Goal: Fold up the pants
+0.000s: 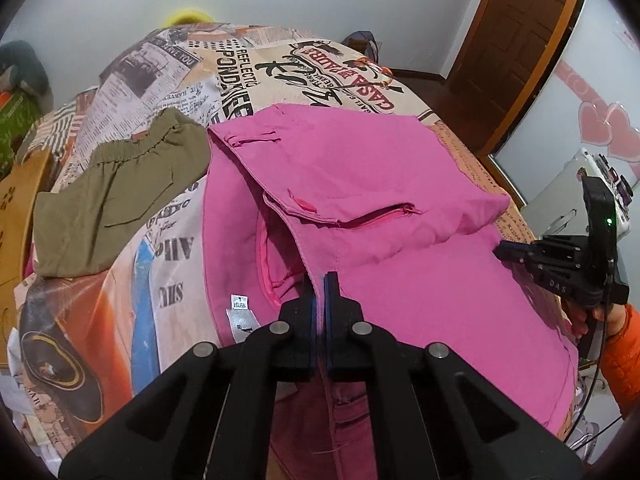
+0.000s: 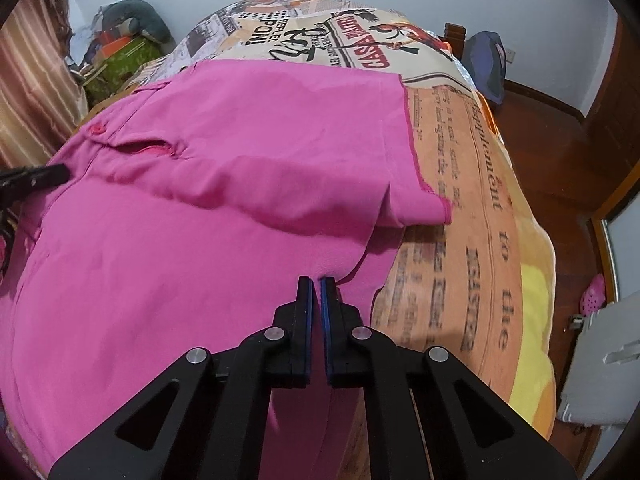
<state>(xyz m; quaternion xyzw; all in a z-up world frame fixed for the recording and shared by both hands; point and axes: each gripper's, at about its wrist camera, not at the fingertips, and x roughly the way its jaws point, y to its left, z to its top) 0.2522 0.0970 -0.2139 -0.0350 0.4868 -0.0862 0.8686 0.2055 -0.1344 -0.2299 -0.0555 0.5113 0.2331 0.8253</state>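
Note:
Pink pants (image 1: pixel 360 168) lie spread on a bed with a newspaper-print cover (image 1: pixel 248 68), open zipper and button facing up. My left gripper (image 1: pixel 320 280) is shut on the near waistband edge of the pants. My right gripper (image 2: pixel 317 280) is shut on the near edge of the pink pants (image 2: pixel 200 208), close to the leg fork. The right gripper also shows in the left wrist view (image 1: pixel 506 250) at the pants' right side. The left gripper's tip shows in the right wrist view (image 2: pixel 56 176) at the left edge.
Olive-green pants (image 1: pixel 120 192) lie on the bed left of the pink pair. A cardboard piece (image 1: pixel 16 216) stands at the far left. A wooden door (image 1: pixel 516 28) and a mirror with heart stickers (image 1: pixel 600 120) are at the right. The bed cover (image 2: pixel 480 200) drops off to wooden floor (image 2: pixel 560 152).

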